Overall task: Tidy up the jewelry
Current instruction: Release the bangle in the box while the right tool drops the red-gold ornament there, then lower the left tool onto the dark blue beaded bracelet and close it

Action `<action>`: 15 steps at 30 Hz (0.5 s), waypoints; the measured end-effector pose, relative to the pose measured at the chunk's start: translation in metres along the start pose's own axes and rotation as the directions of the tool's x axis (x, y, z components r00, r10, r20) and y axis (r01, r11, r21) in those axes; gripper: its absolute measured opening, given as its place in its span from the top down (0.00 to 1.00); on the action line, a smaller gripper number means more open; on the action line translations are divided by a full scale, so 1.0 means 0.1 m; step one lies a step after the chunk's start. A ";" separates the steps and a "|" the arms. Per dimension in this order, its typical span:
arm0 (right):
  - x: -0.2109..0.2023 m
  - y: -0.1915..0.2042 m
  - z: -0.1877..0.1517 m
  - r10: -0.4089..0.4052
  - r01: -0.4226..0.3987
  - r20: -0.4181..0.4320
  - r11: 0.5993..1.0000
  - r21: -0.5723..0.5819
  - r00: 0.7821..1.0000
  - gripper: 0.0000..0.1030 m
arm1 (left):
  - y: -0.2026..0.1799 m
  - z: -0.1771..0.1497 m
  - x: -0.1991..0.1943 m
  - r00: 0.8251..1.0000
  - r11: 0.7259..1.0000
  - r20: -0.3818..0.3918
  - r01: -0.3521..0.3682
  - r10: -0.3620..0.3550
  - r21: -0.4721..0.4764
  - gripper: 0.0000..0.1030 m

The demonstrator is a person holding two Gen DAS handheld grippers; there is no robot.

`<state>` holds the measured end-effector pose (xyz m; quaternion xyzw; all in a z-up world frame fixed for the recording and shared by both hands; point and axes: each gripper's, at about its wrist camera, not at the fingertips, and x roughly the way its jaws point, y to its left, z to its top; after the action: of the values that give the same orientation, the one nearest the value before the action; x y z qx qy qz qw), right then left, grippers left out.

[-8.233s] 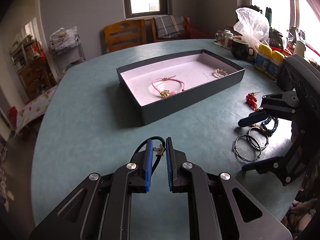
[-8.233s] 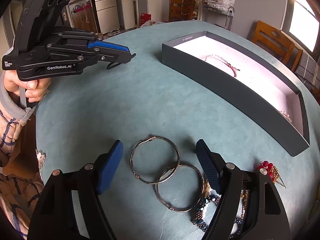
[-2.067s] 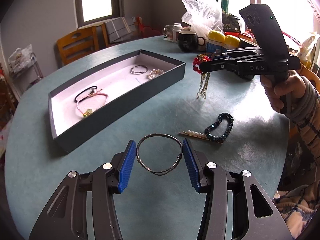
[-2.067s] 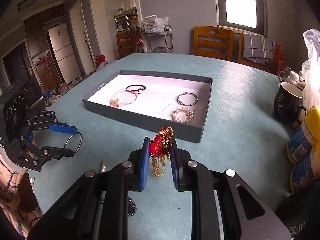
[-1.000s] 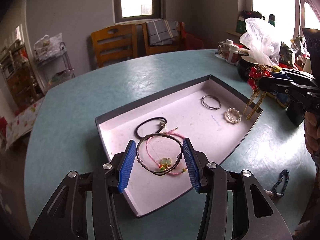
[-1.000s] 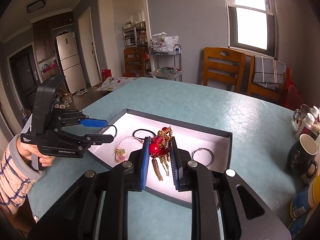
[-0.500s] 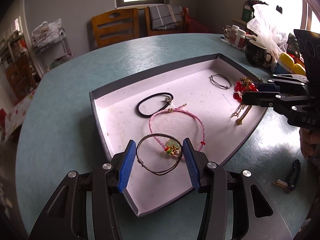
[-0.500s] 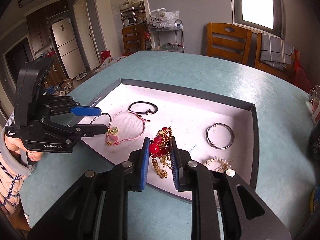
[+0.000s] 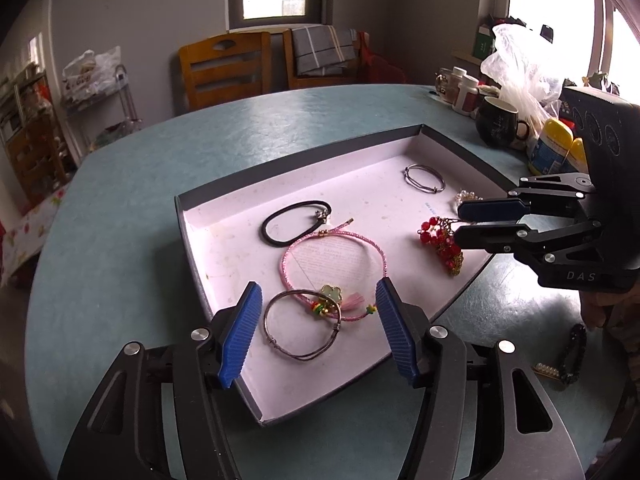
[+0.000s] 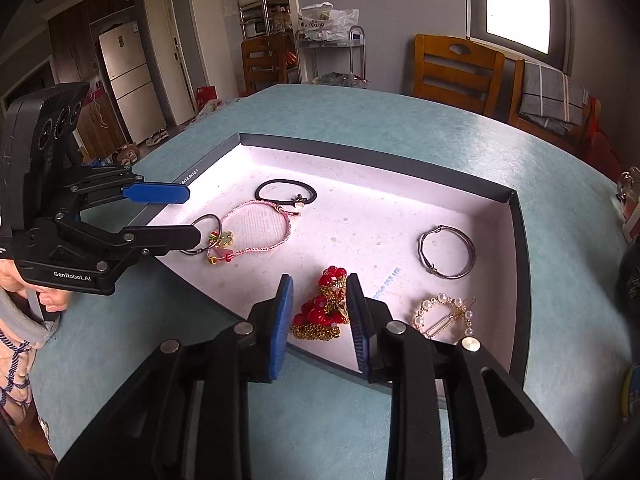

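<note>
Teal and round, the surface (image 9: 120, 208) carries a dark tray (image 9: 304, 162) with a pale floor. From the left wrist we see our left gripper (image 9: 318, 332) with jaws wide apart, a thin metal bangle (image 9: 304, 326) lying loose between them on the tray floor, overlapping a pink cord bracelet (image 9: 334, 260). A black hair tie (image 9: 294, 222) lies beyond.

From the right wrist, our right gripper (image 10: 320, 320) has its jaws parted around a red beaded earring (image 10: 324, 312) resting inside the tray near its front wall. A second bangle (image 10: 447, 252) and a pearl clip (image 10: 444, 316) lie to the right.
</note>
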<state>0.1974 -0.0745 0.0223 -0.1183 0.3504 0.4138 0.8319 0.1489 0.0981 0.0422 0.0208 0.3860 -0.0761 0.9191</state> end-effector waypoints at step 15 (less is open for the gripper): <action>-0.87 0.00 -0.40 -0.029 0.026 0.125 0.999 0.026 0.992 0.36 | -0.68 -0.31 -0.60 0.981 0.979 0.085 0.160 -0.172 0.129 0.34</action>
<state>0.1424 -0.1463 0.0523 -0.0866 0.3010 0.4047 0.8591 0.0753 0.0413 0.0643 0.0405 0.3366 -0.1769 0.9240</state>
